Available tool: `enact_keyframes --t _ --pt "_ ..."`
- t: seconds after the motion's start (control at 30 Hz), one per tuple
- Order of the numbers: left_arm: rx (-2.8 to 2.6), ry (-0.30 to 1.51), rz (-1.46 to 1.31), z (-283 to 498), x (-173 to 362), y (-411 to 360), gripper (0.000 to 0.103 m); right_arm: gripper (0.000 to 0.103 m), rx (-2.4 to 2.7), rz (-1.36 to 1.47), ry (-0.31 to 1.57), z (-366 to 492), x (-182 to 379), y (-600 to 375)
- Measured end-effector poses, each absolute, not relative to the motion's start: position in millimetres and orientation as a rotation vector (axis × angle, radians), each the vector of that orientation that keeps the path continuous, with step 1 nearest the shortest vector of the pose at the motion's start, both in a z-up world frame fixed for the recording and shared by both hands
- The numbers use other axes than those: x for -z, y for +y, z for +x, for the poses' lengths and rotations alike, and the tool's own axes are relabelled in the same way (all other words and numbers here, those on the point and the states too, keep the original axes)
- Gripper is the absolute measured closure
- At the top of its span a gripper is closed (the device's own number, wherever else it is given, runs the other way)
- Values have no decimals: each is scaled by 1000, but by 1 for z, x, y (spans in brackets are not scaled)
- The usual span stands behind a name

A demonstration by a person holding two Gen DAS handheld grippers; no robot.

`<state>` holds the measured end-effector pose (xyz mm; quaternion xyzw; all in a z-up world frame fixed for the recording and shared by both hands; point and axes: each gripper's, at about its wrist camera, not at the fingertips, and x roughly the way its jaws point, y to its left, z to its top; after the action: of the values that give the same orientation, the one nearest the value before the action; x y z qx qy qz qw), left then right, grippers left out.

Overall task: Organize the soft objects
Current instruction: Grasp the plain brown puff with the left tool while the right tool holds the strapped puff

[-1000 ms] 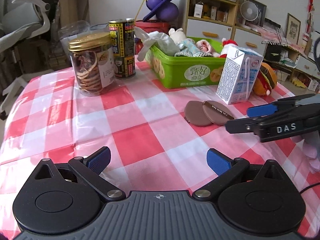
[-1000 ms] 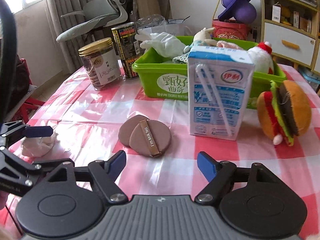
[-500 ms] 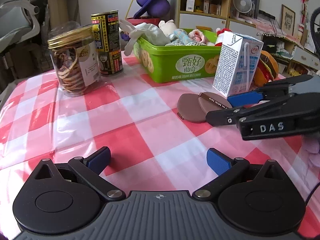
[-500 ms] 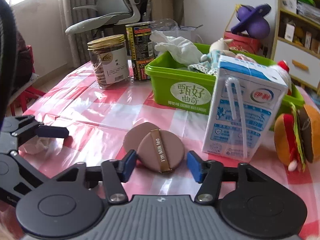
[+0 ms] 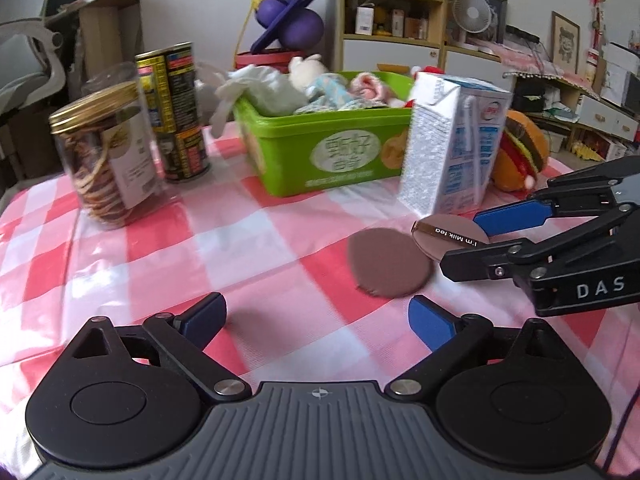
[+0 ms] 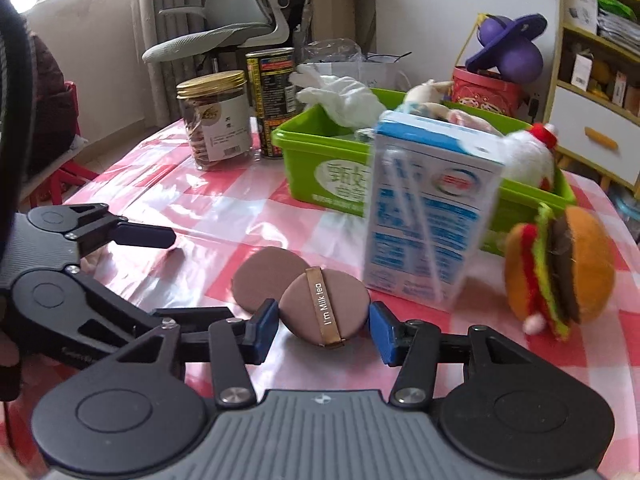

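Step in hand: a pick of the strapped brown puff (image 6: 325, 309), judged the next soft thing bound for the green tub (image 6: 320, 168).
Strapped puff: seen tilted up on edge, leaning over the plain brown puff (image 6: 268, 280) that lies flat on the checked counter (image 6: 208, 208), just before the milk carton (image 6: 430, 216).
Right hand-held gripper (image 6: 323, 326): part open, its pads set either side of the strapped puff; small gaps are seen, so no grip is judged yet.
Left hand-held gripper (image 5: 316, 318): nearly full open and closing slightly, nothing between its pads; held low over the counter, near the plain puff.
Green tub: already heaped with cloth and plush, behind the carton.
Burger plush (image 6: 558, 268): left out on the counter, beside the carton.
Next move calls for: the pads to be closed gently on the puff's rim, then a lift clear of the carton.
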<state>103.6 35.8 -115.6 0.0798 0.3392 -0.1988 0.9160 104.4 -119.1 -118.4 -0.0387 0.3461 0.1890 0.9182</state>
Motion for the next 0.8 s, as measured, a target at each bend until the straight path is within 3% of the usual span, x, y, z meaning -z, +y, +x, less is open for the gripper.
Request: enact_keyframes --t 0.3,0.4,0.5,0.6,0.8 --pt "442 698 179 106 114 6 18 68 -357 -57 733 99 117 -154" --pt "428 703 165 108 114 1 20 65 -344 -61 745 99 121 -160" --pt "408 719 137 111 114 -4 22 56 -340 -71 751 98 125 -161" --pt "386 725 118 115 114 -5 25 54 -341 -95 744 96 126 -159" --pt "355 730 93 116 111 -6 41 54 -337 -114 726 96 129 -153"
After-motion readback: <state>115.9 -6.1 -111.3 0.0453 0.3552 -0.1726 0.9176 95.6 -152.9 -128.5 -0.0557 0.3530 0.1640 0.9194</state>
